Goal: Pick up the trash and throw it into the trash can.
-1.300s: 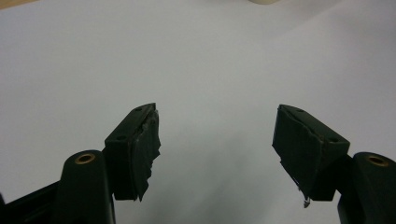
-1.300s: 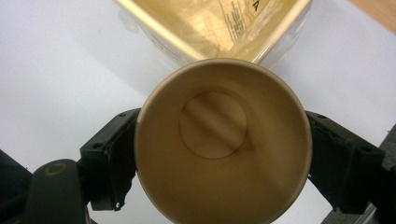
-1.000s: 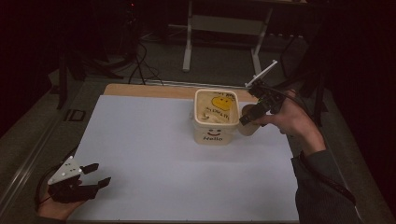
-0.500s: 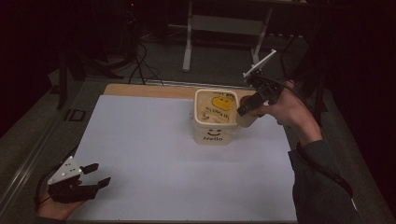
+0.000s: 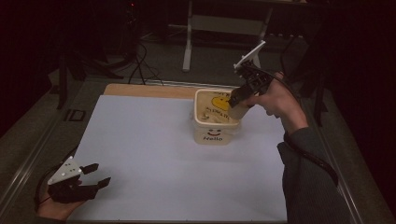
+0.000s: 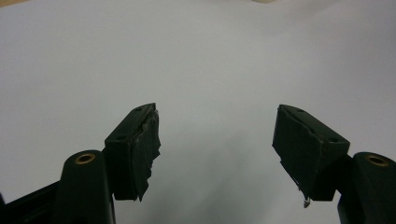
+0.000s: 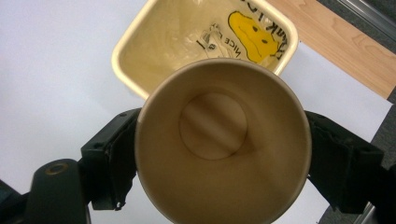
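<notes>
A cream square tub [image 5: 212, 131] with a yellow smiley print and the word "Hello" stands on the white sheet at centre right. My right gripper [image 5: 237, 101] is shut on a tan paper cup [image 5: 236, 111], held just above the tub's right rim. In the right gripper view the empty paper cup [image 7: 223, 140] faces the camera mouth-first between both jaws, with the tub [image 7: 163, 42] open below it. Resting at the near left corner, my left gripper [image 5: 93, 175] is open; in its own view the left gripper [image 6: 217, 135] has nothing between the jaws.
The white sheet [image 5: 140, 154] covers most of a wooden table [image 5: 140, 90], whose bare strip shows at the far edge. Beyond the table stand a metal stand leg [image 5: 188, 42] and cables [image 5: 137, 65] on a dark floor.
My right gripper has risen with the paper cup from beside the tub's right wall to above its rim. The left gripper has stayed in place.
</notes>
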The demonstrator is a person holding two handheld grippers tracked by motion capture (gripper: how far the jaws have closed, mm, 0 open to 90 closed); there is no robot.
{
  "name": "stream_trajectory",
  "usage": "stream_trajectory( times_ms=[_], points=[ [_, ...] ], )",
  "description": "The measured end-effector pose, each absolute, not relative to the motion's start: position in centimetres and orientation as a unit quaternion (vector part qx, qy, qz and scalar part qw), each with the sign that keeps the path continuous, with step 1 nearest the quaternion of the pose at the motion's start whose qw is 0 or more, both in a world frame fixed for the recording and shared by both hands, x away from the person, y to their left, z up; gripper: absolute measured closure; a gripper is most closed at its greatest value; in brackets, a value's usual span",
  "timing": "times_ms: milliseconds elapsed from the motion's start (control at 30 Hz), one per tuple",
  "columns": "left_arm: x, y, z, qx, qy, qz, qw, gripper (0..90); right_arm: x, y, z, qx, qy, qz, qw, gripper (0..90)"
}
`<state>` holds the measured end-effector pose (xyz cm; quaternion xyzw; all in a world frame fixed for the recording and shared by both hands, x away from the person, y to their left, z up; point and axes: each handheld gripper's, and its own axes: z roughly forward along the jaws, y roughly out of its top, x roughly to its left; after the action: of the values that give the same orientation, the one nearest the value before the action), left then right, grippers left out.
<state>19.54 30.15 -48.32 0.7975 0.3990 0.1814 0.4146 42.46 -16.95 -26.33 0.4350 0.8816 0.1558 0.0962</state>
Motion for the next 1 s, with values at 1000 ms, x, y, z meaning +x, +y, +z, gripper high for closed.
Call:
stream_trajectory(
  times_ms=[1000],
  points=[
    [19.5,30.2,-48.4,0.797,0.4,0.182,0.414,31.5,44.7,-14.9,-29.6,0.442,0.879,0.156,0.092,16.7]
  ],
)
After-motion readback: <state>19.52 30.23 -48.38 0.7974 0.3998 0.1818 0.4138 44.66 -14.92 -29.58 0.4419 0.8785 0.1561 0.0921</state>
